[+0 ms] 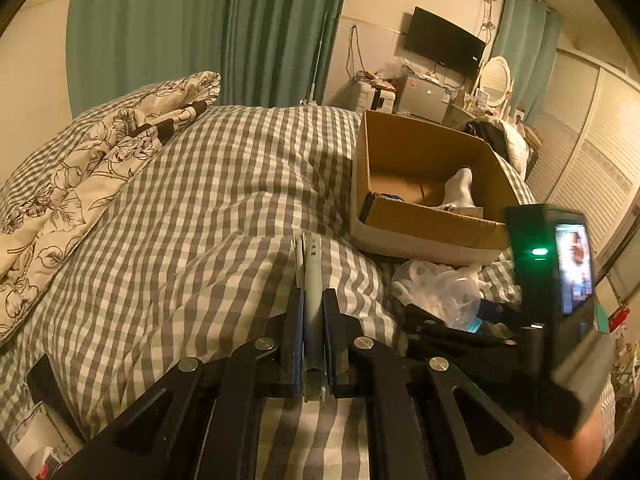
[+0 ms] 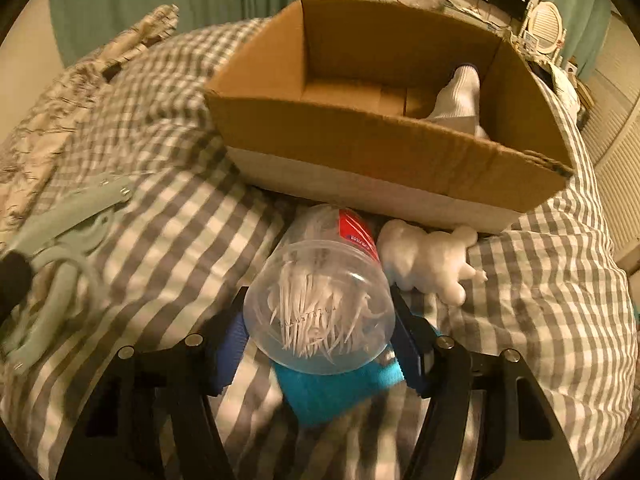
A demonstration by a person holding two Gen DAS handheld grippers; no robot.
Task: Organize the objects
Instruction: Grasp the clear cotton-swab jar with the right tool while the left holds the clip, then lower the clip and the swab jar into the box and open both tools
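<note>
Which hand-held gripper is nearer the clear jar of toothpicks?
Right. The right hand-held gripper straddles the jar of toothpicks; the left hand-held gripper, gripping a pale tool, is off to its left.

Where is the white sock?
In both views, the white sock stands inside the cardboard box on the checked bed, at its right end against the wall.

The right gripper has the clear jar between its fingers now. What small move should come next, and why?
Probably lift the clear jar a little and carry it forward over the near wall of the cardboard box. The right gripper flanks it, and the open box directly ahead already holds a white sock.
</note>
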